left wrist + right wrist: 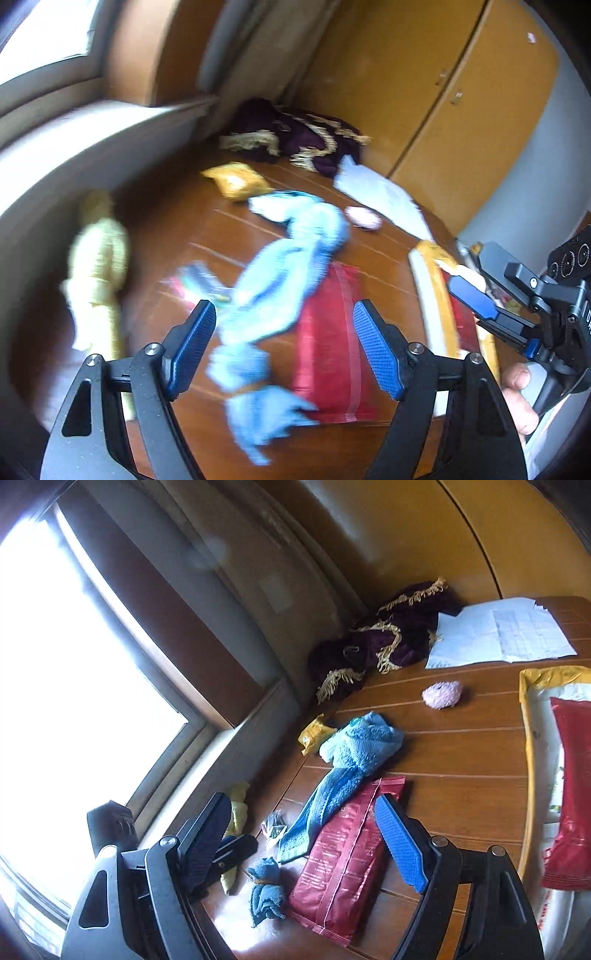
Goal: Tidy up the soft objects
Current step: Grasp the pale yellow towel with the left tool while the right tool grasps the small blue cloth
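My left gripper is matte black linkage with silver pivot screws and blue cross-hatched pads. My right gripper matches it: black triangular cut-out arms, silver screw heads beside its blue textured pads.

Glossy wood table; on it a nubbly blue terry towel — beside it a shiny red foil pouch — and matt paper.

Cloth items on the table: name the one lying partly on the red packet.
The long blue towel. Its lower half drapes over the red packet; the purple fringed cloth and the small blue bundle lie off it.
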`<state>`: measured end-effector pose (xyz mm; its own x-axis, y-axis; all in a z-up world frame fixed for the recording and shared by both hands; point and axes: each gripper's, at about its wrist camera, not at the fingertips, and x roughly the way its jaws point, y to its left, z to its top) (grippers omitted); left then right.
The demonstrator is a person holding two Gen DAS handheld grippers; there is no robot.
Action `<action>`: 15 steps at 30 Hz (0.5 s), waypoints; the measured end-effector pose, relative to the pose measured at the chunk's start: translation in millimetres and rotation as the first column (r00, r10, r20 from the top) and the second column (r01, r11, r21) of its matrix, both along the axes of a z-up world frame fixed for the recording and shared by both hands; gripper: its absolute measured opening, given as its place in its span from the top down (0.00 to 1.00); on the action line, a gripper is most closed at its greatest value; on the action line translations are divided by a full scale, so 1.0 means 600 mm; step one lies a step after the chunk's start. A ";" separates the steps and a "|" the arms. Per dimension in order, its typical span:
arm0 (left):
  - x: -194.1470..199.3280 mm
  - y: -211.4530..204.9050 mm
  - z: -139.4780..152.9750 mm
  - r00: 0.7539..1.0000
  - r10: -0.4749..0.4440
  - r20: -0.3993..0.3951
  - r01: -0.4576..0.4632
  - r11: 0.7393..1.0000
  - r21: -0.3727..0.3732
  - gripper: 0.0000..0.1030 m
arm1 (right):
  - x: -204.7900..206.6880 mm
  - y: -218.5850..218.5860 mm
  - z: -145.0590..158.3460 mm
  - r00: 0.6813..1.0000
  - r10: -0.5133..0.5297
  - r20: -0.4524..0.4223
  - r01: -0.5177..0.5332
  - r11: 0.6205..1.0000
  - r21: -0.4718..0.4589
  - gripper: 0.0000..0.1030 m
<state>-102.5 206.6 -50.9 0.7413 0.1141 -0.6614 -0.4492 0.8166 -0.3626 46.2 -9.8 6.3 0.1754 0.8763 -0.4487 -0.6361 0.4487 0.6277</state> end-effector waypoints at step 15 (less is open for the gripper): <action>-0.017 0.134 -0.069 0.939 0.287 -0.188 -0.264 0.954 0.141 0.25 | -0.006 0.074 -0.092 0.999 -0.032 -0.027 0.026 0.977 -0.211 0.21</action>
